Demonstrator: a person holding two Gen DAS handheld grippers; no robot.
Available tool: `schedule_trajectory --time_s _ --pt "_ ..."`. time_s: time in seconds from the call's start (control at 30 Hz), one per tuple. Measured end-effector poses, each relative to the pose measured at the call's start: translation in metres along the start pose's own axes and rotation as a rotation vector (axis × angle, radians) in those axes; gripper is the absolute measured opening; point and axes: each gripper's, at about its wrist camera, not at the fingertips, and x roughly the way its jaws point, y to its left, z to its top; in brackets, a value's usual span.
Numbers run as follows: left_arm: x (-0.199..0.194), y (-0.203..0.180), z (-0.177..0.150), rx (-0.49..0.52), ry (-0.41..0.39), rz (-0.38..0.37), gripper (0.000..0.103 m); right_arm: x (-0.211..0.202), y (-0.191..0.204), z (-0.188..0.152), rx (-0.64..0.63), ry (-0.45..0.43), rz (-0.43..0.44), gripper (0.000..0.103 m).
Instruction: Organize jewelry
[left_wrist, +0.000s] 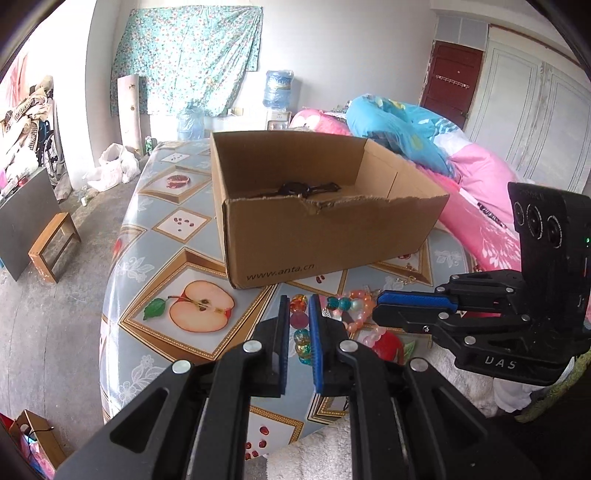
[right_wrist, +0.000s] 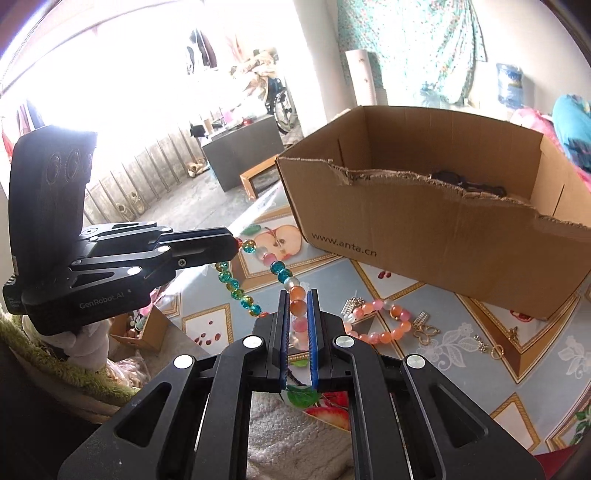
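Both jaws are squeezed narrow on one string of beads (right_wrist: 284, 273). Left gripper (left_wrist: 299, 314) pinches the teal and orange end, and the right gripper (right_wrist: 297, 310) pinches the pink and peach end, so the beads hang between them just above the fruit-print table (right_wrist: 461, 354). Another pink bead bracelet (right_wrist: 384, 325) lies on the table to the right. Behind it sits a cardboard box (right_wrist: 424, 236) with something dark inside.

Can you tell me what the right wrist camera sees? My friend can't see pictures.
The right gripper and left gripper both pinch one colorful bead necklace above a fruit-patterned table. An open cardboard box stands behind it, and a peach bead bracelet lies nearby.
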Motion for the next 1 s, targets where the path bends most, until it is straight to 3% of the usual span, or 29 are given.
schedule_trajectory --time_s 0.37,0.53,0.67,0.77,0.9,1.0 --pt "-0.04 -0.024 0.082 0.134 -0.253 -0.04 0.01 -0.044 -0.006 0.068 -0.089 -0.222 -0.047 0.007" --pt "-0.022 -0.018 0.129 0.16 -0.292 -0.03 0.01 -0.043 -0.034 0.115 -0.074 -0.254 -0.056 0.007" --pt "0.009 -0.005 0.157 0.147 -0.245 -0.032 0.01 -0.013 -0.062 0.147 -0.039 -0.17 -0.042 0.007" --pt "0.042 0.006 0.165 0.127 -0.144 -0.005 0.01 0.016 -0.087 0.157 0.014 -0.067 -0.011 0.007" --pt "0.082 0.021 0.153 0.1 0.007 0.019 0.01 0.055 -0.11 0.156 0.104 0.083 0.065 0.007" --pt "0.099 0.03 0.142 0.082 0.072 0.029 0.01 0.079 -0.117 0.152 0.141 0.177 0.093 0.007"
